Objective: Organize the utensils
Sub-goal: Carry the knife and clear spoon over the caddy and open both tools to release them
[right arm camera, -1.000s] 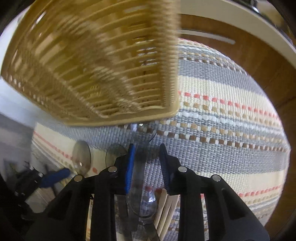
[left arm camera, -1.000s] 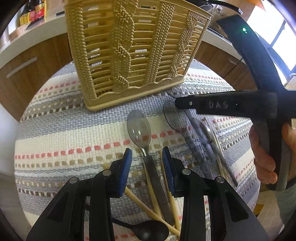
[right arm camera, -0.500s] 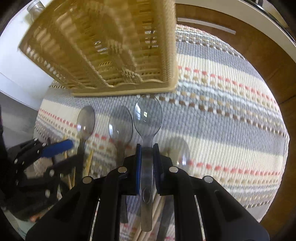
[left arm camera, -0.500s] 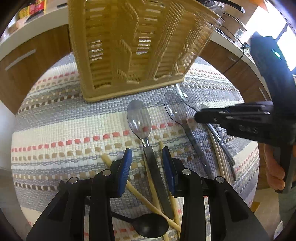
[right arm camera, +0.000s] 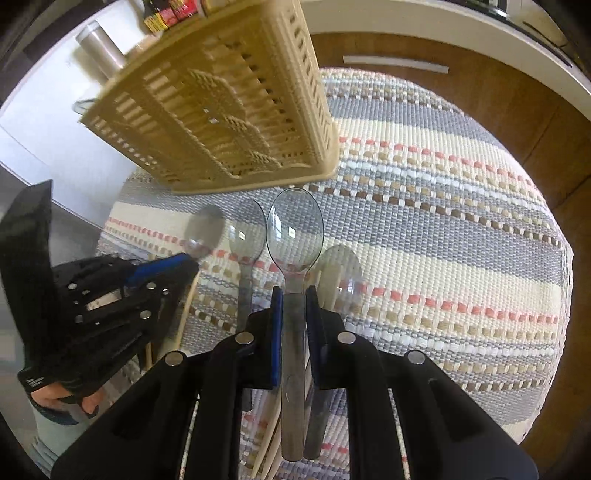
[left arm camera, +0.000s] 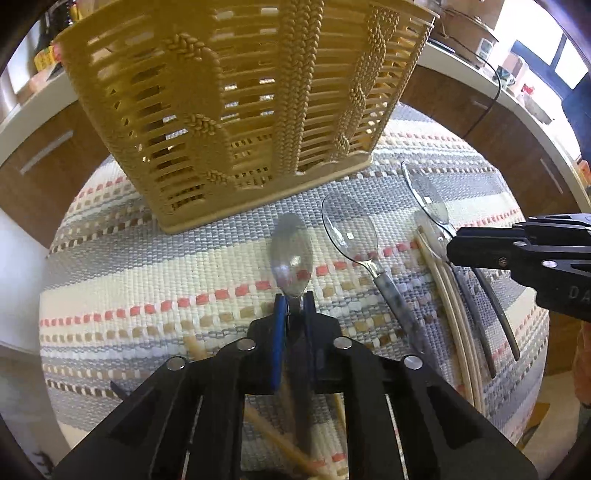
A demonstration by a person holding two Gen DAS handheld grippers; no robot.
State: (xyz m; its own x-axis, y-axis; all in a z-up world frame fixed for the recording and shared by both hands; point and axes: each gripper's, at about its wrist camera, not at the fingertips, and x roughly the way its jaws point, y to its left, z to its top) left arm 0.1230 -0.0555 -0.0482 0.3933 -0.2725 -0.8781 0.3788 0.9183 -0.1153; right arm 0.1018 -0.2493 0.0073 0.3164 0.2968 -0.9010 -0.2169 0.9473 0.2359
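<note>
Looks like somebody's home kitchen. A white countertop [left arm camera: 491, 86] is curving round the back from 10 to 2 o'clock, with brown wood cabinet fronts [right arm camera: 443, 99] and slim bar handles sitting under it. Sauce bottles [right arm camera: 168, 13] are standing on the counter at about 11 in the right wrist view. Up front a striped woven cloth [right arm camera: 424, 221] is covering a small round table, with a beige plastic cutlery basket [left arm camera: 236, 103], clear spoons [left arm camera: 349, 227] and chopsticks [left arm camera: 448, 291] lying on it.
</note>
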